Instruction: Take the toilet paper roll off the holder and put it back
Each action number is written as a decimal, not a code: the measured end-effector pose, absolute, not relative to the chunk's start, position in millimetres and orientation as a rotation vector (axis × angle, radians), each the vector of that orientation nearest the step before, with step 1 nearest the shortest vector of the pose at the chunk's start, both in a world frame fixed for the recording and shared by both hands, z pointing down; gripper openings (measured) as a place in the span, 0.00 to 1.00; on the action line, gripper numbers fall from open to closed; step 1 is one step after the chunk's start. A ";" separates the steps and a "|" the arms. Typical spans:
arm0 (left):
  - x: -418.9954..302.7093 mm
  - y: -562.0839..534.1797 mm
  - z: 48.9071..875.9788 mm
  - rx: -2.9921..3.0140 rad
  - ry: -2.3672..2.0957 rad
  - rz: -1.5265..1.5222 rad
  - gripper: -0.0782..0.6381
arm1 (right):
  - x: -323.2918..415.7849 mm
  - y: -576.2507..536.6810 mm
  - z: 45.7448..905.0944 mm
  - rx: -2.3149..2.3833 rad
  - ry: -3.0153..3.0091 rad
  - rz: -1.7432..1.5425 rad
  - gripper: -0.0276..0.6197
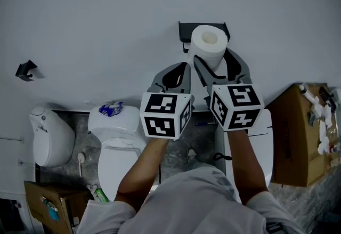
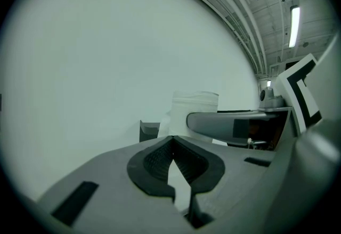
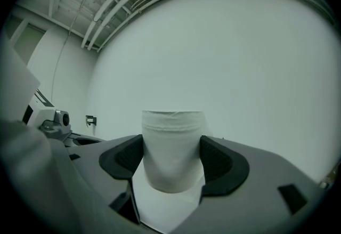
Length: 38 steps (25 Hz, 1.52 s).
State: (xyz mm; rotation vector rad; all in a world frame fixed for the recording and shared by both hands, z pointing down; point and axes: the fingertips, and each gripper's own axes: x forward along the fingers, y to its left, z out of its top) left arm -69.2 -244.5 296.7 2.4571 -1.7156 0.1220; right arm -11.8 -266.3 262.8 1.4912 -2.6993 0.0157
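Right claw (image 1: 216,65) (image 3: 171,158) pinches the roll (image 1: 208,43) (image 3: 171,147) on both sides, pads pressed against the paper. The roll stands core hole up, right in front of the black holder (image 1: 184,30) on the white wall (image 1: 96,14); can't tell if it sits on the holder. Left claw (image 1: 173,75) (image 2: 171,145) is pressed together at the tips, nothing in it, just left of the roll. Marker cubes (image 1: 165,114) show black-and-white square codes only. On the toilet (image 1: 114,147) tank lies a blue-white pack (image 1: 111,109), print too small to read. Box (image 1: 295,137) at right, plain brown cardboard.
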 end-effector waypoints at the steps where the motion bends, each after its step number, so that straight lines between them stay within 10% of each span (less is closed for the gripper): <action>1: -68.0 -241.1 297.3 2.457 -1.714 0.122 0.12 | -10.6 -263.0 264.1 1.491 -2.699 0.019 0.56; 38: -42.9 -185.6 304.6 2.488 -1.673 0.149 0.12 | 11.7 -204.2 294.8 1.494 -2.668 0.077 0.56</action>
